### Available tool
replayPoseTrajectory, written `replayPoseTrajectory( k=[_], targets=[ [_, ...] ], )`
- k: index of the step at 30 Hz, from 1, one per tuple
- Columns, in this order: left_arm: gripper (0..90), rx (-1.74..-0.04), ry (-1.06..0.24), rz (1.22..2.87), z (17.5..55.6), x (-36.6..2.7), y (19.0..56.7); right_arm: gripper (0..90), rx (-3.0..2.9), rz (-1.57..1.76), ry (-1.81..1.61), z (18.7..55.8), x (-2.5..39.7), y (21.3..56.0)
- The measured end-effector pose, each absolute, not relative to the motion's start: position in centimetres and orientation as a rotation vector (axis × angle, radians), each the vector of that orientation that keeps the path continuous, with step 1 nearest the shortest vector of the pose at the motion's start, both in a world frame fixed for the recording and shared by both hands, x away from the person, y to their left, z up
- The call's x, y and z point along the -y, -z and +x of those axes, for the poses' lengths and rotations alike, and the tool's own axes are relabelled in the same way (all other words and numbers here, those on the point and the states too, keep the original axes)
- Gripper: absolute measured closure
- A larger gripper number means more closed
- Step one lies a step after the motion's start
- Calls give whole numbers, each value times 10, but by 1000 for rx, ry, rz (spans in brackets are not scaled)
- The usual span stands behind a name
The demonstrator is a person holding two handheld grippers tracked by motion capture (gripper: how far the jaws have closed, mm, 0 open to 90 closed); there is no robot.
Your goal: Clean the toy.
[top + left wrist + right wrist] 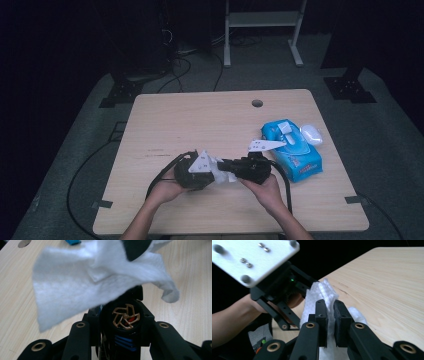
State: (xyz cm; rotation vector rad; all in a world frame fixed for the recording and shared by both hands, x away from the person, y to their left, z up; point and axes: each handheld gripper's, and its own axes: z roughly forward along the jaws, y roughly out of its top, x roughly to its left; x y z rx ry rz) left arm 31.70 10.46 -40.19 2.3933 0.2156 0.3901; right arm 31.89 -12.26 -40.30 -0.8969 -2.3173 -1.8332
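A white wipe is clamped between the closed jaws of the right gripper. Left gripper faces it closely; its jaw state cannot be told. Bare table lies beyond.

Black tongs (brass rivets, grey plates)

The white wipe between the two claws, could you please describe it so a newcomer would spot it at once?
Start at the wooden table and go to its near edge, where the two hands meet. The wipe hangs there, pinched in the right claw. Unlike the blue wipes pack to its right, it is a loose, crumpled white sheet.
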Motion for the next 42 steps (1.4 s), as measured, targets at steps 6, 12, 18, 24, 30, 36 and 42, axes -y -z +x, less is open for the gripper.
replayPoseTrajectory(
  k=[6,12,18,24,30,36,42],
  targets=[
    [649,-233,-364,2419,322,-102,408,824,2367,-1056,1718,330,142,429],
    [649,-237,-386,2488,324,-95,412,823,2376,-1079,1705,331,144,433],
    [649,-252,-367,2524,325,-89,414,821,2393,-1080,1673,330,141,436],
    [648,-289,-323,2544,331,-87,419,820,2379,-1106,1662,331,145,438],
    [643,-276,-311,2585,332,-79,425,820,2394,-1126,1652,332,149,440],
    [632,-304,-287,2596,334,-80,428,819,2389,-1136,1655,332,151,440],
    [620,-307,-279,2566,333,-87,425,818,2385,-1135,1652,332,150,441]
  ],
)
